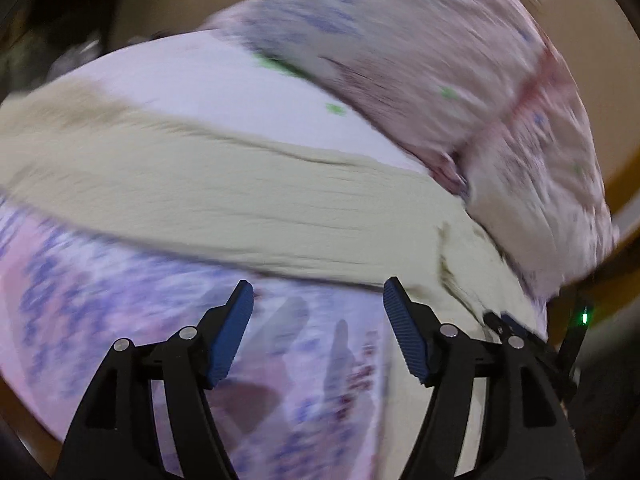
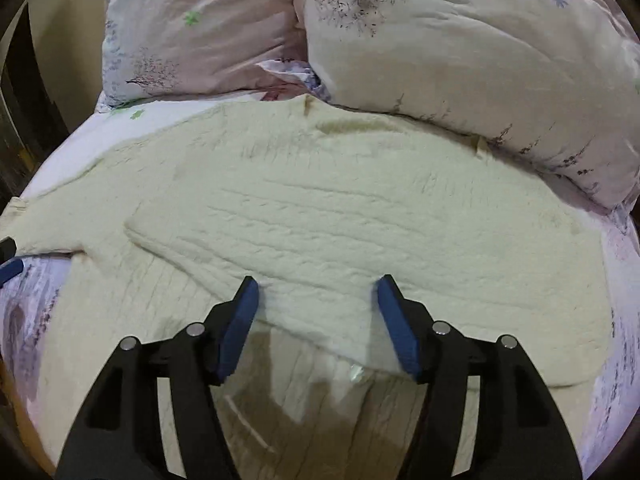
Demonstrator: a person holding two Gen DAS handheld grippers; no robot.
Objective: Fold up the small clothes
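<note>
Cream sweater (image 2: 320, 216) lies flat on the patterned bedsheet (image 1: 100, 312), one sleeve folded across; left gripper (image 1: 318, 332) and right gripper (image 2: 316, 324) both spread, pinching nothing.

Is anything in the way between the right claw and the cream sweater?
Nothing visible. The right claw is open right over the cream sweater, with only air between. The pillows lie past the sweater's far edge.
</note>
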